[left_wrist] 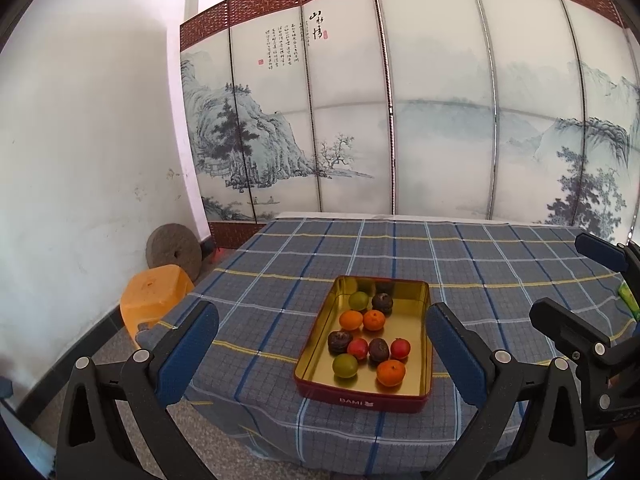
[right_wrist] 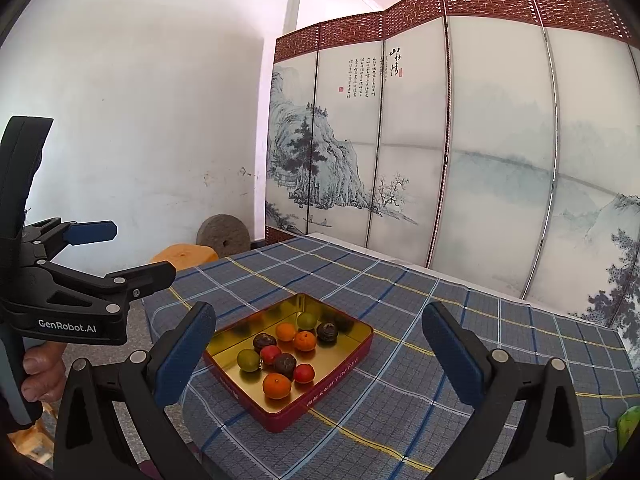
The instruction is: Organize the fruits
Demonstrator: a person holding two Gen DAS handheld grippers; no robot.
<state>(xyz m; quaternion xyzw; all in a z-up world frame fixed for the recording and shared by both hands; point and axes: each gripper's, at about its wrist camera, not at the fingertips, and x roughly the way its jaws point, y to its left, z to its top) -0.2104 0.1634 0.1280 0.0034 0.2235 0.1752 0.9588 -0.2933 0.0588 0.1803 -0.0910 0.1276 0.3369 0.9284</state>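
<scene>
A red tin with a gold inside (left_wrist: 420, 344) (right_wrist: 352, 340) lies on the checked tablecloth near the table's front edge. In it are several small fruits: oranges (left_wrist: 391, 373) (right_wrist: 276, 385), green ones (left_wrist: 345, 365) (right_wrist: 248, 359), red ones (left_wrist: 400, 348) (right_wrist: 304, 373) and dark wrinkled ones (left_wrist: 379, 350) (right_wrist: 284, 363). My left gripper (left_wrist: 320, 356) is open and empty, held in front of the tin, short of the table. My right gripper (right_wrist: 316, 356) is open and empty, also short of the tin. Each gripper shows in the other's view: the right one (left_wrist: 576, 280), the left one (right_wrist: 120, 252).
The table (left_wrist: 280, 264) carries a grey-blue checked cloth. A painted folding screen (left_wrist: 400, 120) stands behind it. An orange plastic stool (left_wrist: 154, 296) and a round millstone (left_wrist: 174, 252) stand by the white wall at the left. A green item (right_wrist: 628, 428) lies at the table's right edge.
</scene>
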